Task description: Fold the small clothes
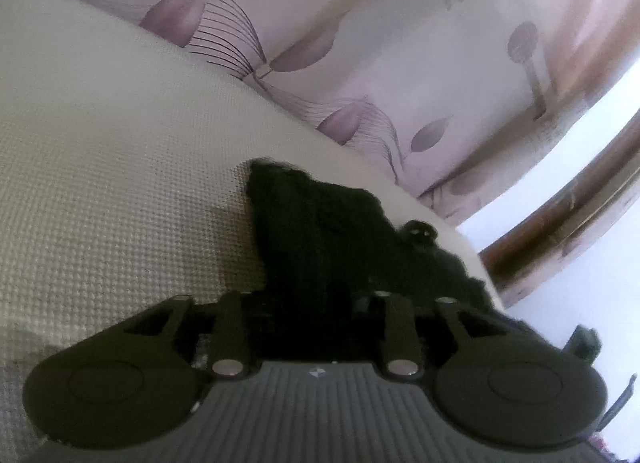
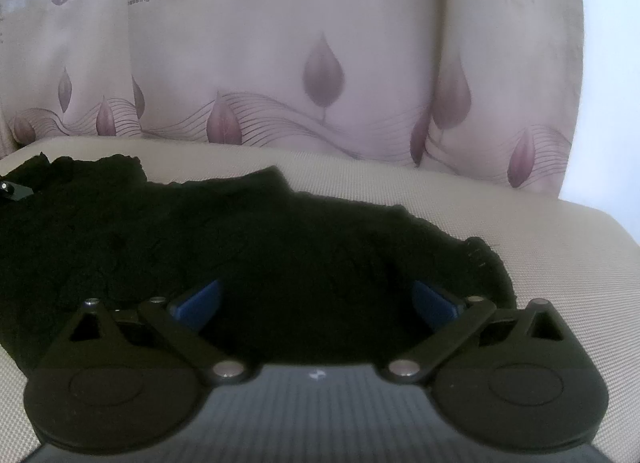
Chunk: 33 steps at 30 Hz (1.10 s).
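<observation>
Right wrist: one black garment (image 2: pixel 248 231) | right claw (image 2: pixel 316 299) apart | left claw (image 1: pixel 316 299) clamped on garment

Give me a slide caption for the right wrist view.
Right gripper poised open over a black garment spread on a beige cushion, leaf-print curtain behind.

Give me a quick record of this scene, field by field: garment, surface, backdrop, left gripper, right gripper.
garment: black garment, spread crumpled, not folded
surface: beige textured cushion
backdrop: pale curtain with purple leaf print
left gripper: left gripper narrowed, dark cloth between its fingers; grip unclear
right gripper: right gripper open wide over the garment, blue pads apart
</observation>
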Available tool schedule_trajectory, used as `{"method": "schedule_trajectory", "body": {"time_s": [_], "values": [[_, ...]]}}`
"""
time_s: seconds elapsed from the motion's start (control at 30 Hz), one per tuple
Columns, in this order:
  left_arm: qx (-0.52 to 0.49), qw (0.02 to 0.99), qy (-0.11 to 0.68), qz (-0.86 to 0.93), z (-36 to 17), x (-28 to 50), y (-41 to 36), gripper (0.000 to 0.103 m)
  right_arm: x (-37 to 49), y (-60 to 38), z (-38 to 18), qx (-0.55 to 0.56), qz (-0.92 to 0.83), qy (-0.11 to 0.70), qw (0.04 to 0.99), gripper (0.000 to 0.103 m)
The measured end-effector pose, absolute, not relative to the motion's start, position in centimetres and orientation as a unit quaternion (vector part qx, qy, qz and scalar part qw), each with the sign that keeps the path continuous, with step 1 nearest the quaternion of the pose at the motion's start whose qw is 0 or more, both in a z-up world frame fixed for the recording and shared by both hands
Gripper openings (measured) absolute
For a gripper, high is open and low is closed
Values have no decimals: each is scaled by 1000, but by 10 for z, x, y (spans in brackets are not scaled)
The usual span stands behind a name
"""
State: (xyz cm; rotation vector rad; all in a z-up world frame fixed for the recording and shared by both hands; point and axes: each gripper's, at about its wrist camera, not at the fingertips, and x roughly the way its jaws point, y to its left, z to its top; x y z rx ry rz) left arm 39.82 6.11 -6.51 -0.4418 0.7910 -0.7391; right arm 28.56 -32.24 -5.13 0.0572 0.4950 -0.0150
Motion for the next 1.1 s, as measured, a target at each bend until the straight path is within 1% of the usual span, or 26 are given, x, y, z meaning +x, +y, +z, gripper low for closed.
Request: {"method": "schedule_trajectory", "body": {"time_s": [0.03, 0.07, 0.1, 0.17, 0.2, 0.23, 0.3, 0.33, 0.37, 0.5, 0.63, 0.8, 0.93, 1.1], "values": [[-215, 830, 370, -357, -65, 398, 61, 54, 286, -323, -51, 28, -7, 245, 969, 103], [-216, 830, 365, -363, -64, 396, 60, 63, 286, -323, -51, 28, -7, 245, 969, 103], [-209, 833, 360, -365, -63, 394, 57, 67, 286, -323, -51, 28, -7, 245, 969, 103], [-189, 837, 353, -372, -60, 391, 49, 79, 286, -323, -51, 29, -6, 244, 969, 103], [-183, 839, 351, -373, -59, 390, 46, 80, 286, -323, -51, 29, -6, 243, 970, 103], [-178, 844, 348, -368, -58, 389, 44, 77, 286, -323, -51, 30, -5, 243, 970, 103], [-162, 854, 348, -352, -57, 388, 40, 60, 286, -323, -51, 30, -5, 242, 970, 103], [-156, 856, 353, -344, -58, 388, 39, 29, 285, -323, -51, 31, -5, 241, 970, 103], [-149, 855, 361, -342, -59, 389, 37, 21, 285, -323, -51, 31, -5, 240, 970, 103], [-91, 882, 333, -321, -53, 374, 24, 21, 283, -323, -49, 33, -5, 234, 972, 103], [-106, 887, 338, -298, -51, 375, 22, 21, 279, -324, -48, 36, -7, 223, 974, 103], [-100, 898, 340, -263, -37, 369, 10, 21, 273, -329, -46, 49, -3, 202, 978, 103], [-92, 905, 343, -235, -22, 365, -4, 17, 262, -334, -43, 62, 3, 167, 984, 103], [-96, 907, 347, -218, -2, 358, -27, 15, 254, -335, -40, 67, 16, 139, 988, 103]]}}
